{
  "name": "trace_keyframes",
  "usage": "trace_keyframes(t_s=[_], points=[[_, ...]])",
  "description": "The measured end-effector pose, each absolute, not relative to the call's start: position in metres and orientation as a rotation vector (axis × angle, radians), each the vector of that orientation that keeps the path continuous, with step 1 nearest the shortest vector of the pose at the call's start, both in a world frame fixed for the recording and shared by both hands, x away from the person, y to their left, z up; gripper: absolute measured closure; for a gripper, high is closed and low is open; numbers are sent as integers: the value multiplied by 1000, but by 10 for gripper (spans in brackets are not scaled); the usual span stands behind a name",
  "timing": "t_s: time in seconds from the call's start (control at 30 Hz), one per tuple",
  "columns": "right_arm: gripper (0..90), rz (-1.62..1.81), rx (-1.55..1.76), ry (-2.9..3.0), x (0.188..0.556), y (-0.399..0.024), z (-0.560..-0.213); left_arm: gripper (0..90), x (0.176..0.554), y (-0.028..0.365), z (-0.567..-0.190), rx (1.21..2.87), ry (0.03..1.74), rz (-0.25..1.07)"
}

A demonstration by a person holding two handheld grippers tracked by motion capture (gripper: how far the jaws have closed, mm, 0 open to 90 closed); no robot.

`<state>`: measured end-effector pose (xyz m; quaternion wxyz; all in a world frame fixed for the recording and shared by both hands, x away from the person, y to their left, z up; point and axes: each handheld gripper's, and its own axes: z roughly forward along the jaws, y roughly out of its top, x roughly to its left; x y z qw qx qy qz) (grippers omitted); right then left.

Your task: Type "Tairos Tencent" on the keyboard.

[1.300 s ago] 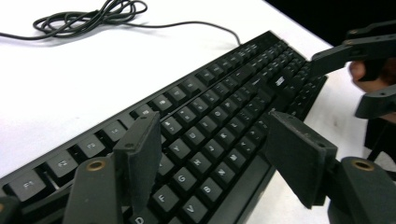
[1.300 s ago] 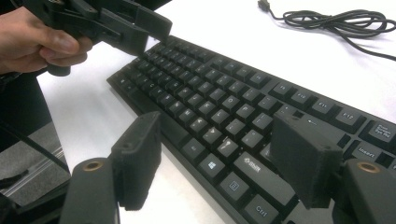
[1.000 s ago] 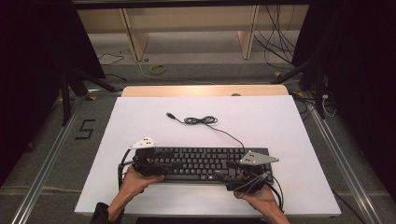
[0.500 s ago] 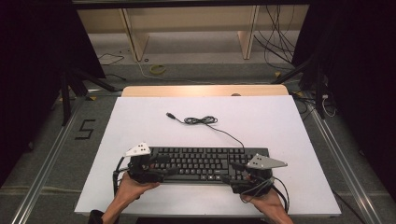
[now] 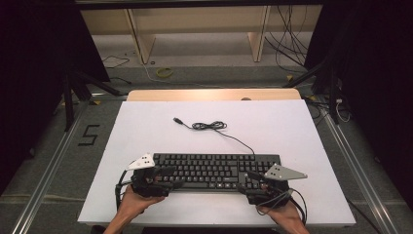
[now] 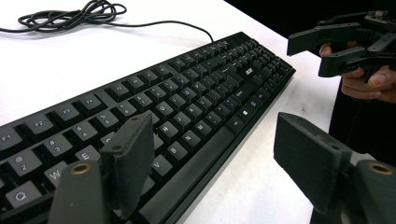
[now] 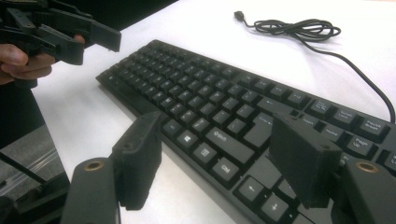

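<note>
Left tongs (image 5: 169,177): wide open, gripping nothing; one jaw over the letter keys, the other off the near edge above the white table (image 5: 302,131).
Right tongs (image 5: 251,183): likewise spread wide and empty; straddling the near edge at the opposite end, one jaw over the arrow keys, the other clear of them.
Keyboard (image 5: 214,169): flat on the table, close to the person's edge, long side running left to right, keys up.
Cable (image 5: 209,126): trailing from the far right corner of the keyboard to a loose coil farther back, plug (image 5: 178,120) lying free beyond it.
Hands: one behind each tool at the bottom of the high view, wrists just off the table's near edge.
Just changed: a second ago, both tools sitting farther in over the keyboard's two ends; half a second ago, already sliding outward; now drawn back toward the person and slightly apart.
Unchanged: keyboard in much the same spot and at the same angle across all three moments; coil undisturbed.
Reading: looks like a let-go rather than a fresh grab, with the keyboard apparently parked where wanted.
Meaning for the job: placement probably finished or nearly so; jaws well placed for another pinch on the front edge if more nudging proves necessary.
Risk: little, with nothing lifted and nothing held.
</note>
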<state>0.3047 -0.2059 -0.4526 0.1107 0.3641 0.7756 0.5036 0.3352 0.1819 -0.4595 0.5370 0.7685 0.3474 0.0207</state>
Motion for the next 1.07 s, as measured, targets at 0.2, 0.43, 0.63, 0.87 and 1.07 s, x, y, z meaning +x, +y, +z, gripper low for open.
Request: trace_keyframes(t_s=[0.2, 0.43, 0.63, 0.87, 1.07], points=[[352, 1492, 1087, 2266, 302, -210, -453, 276, 331, 185, -463, 1833, 835, 45], [351, 1488, 1094, 2265, 302, -211, -455, 273, 331, 186, -464, 1829, 840, 50], [349, 1493, 1095, 2263, 302, -211, -454, 271, 332, 187, -464, 1828, 843, 54], [348, 1490, 1093, 2263, 303, -212, -455, 271, 333, 187, -464, 1831, 843, 56], [347, 1490, 1093, 2265, 303, -211, -455, 271, 333, 188, -464, 1827, 848, 60]])
